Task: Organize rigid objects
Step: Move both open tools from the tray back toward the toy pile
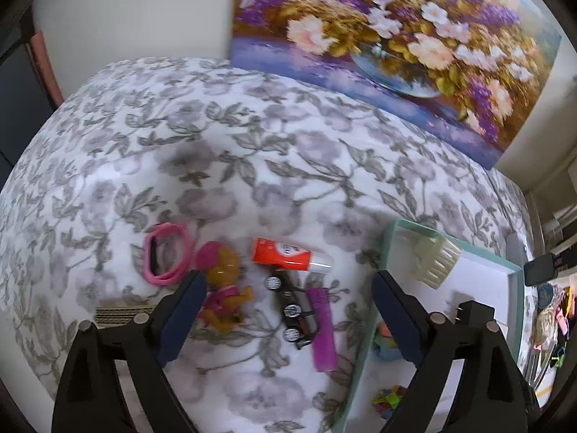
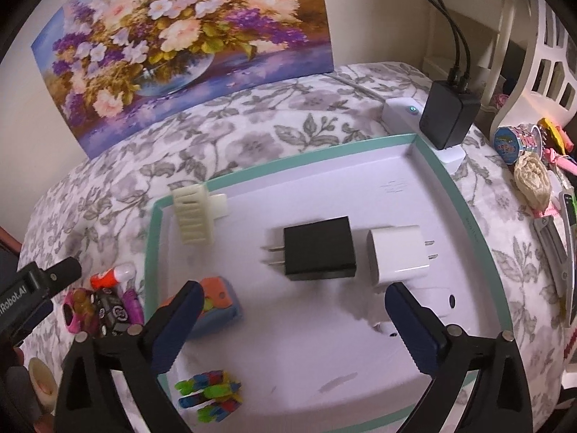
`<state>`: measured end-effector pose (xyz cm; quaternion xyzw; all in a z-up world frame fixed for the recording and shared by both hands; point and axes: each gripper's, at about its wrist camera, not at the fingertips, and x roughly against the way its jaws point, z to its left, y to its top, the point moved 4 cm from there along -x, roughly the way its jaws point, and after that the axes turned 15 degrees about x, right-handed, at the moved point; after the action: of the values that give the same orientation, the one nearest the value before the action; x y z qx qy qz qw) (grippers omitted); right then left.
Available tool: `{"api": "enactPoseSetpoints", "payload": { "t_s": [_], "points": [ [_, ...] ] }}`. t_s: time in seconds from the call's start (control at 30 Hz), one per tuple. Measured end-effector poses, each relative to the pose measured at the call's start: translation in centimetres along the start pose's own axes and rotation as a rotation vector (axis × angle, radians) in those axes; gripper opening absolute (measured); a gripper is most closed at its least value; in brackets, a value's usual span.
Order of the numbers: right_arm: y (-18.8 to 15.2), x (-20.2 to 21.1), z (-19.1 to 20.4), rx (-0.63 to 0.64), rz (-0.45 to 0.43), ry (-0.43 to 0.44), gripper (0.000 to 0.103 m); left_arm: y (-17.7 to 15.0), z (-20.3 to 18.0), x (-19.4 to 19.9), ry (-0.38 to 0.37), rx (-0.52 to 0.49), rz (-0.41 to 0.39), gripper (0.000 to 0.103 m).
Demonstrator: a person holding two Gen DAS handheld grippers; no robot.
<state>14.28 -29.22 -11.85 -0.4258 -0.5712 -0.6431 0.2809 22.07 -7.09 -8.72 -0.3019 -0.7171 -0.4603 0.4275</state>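
Floral bedspread (image 1: pixel 252 137), purple lighter (image 1: pixel 322 328) lengthwise (tip nearer camera)

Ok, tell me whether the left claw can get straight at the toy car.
Probably yes: the left claw is open above the toy car, nothing covering it, though the purple lighter lies against its side.

Flower painting (image 1: pixel 389 36) behind floral bedspread (image 1: pixel 216 151)

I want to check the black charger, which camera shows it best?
The right wrist view: the black charger lies whole in the tray, prongs visible. The left wrist view shows only a sliver of it behind a finger.
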Motion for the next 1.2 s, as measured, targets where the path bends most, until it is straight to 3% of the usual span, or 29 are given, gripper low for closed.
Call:
{"api": "enactPoseSetpoints", "payload": {
  "t_s": [0.4, 0.73, 1.2],
  "points": [
    [-0.7, 2.2, 2.4, 0.015, -0.014, 0.025, 0.103, 0.8, 4.0, 3.3, 0.041, 0.07, -0.06, 0.093],
    [-0.8, 4.8, 4.3, 0.019, -0.037, 0.013, 0.103, 1.2, 7.1, 4.6, 0.013, 0.161, -0.052, 0.093],
    [-1.1, 5.5, 10.2, 0.144, -0.041, 0.119, 0.103, 2.0, 12.2, 5.4, 0.067, 0.228, -0.062, 0.093]
  ]
}}
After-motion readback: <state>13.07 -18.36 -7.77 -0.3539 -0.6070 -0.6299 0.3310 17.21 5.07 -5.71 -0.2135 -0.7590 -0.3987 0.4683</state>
